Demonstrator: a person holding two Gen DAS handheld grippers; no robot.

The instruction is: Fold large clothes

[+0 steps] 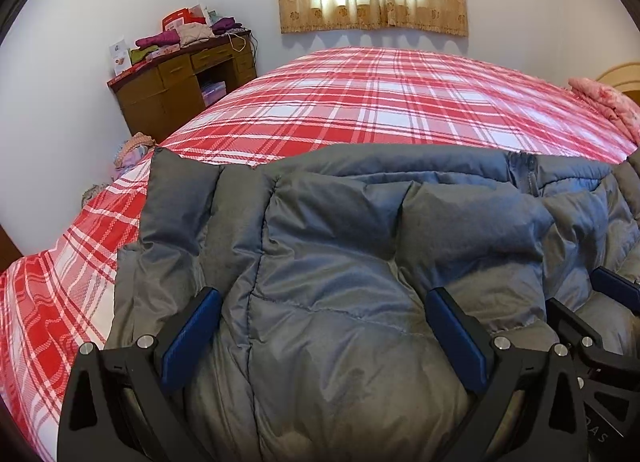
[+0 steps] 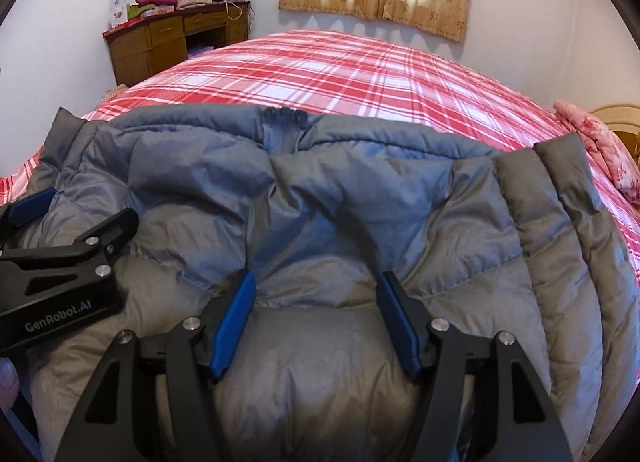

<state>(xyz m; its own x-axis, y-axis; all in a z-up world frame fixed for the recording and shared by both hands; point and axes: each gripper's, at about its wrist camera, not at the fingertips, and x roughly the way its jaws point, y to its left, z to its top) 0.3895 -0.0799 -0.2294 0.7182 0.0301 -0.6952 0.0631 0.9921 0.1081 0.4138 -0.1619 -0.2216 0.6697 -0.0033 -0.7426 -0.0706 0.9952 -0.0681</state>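
Lying spread across the near part of a bed point(image 1: 380, 101) with a red plaid cover, the grey puffer jacket point(image 1: 320, 262) fills the left wrist view, where the left gripper point(image 1: 324, 302) stands released, its blue pads spread wide over the padding and clamping nothing. From the right wrist view, the right gripper point(image 2: 316, 286) is likewise released above the jacket's quilted middle, the left one sits just beside it, and a wooden desk point(image 2: 176, 37) piled with clothes stands by the far wall.

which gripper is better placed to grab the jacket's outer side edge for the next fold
Probably left: the grey puffer jacket's side edge lies just beside the left gripper; the right gripper sits mid-jacket, farther from its edge.
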